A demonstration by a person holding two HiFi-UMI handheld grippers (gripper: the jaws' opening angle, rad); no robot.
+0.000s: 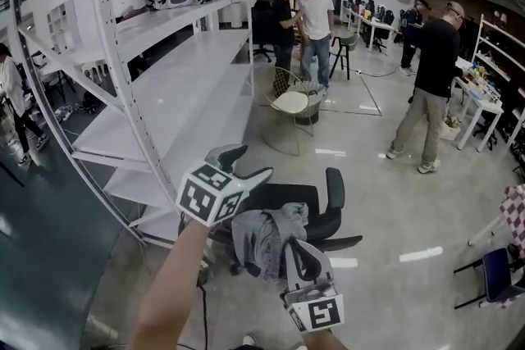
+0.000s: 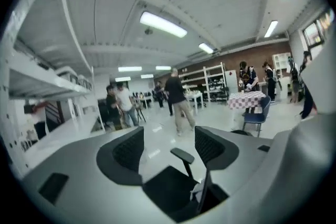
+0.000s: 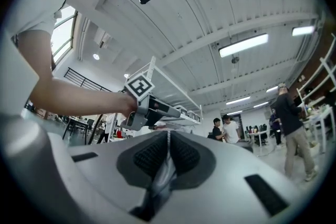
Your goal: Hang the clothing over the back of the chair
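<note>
A black office chair (image 1: 316,213) stands just beyond both grippers; its seat (image 2: 168,194) and one armrest (image 2: 182,155) show in the left gripper view. Grey clothing (image 1: 264,235) lies bunched over the chair's near side. My right gripper (image 1: 295,252) is shut on a fold of that grey cloth (image 3: 164,168), which runs as a thin strip between the closed pads of the right gripper (image 3: 168,148). My left gripper (image 1: 244,161) hovers above the chair, a little beyond the cloth. The left gripper (image 2: 169,147) stands open with nothing between its pads.
Tall white shelving (image 1: 164,94) runs along the left. Several people stand on the floor beyond, one in black (image 1: 431,86) at the right. A wire chair with a white seat (image 1: 291,102) stands behind the office chair. A blue chair (image 1: 497,275) and a checkered table (image 1: 517,213) sit at far right.
</note>
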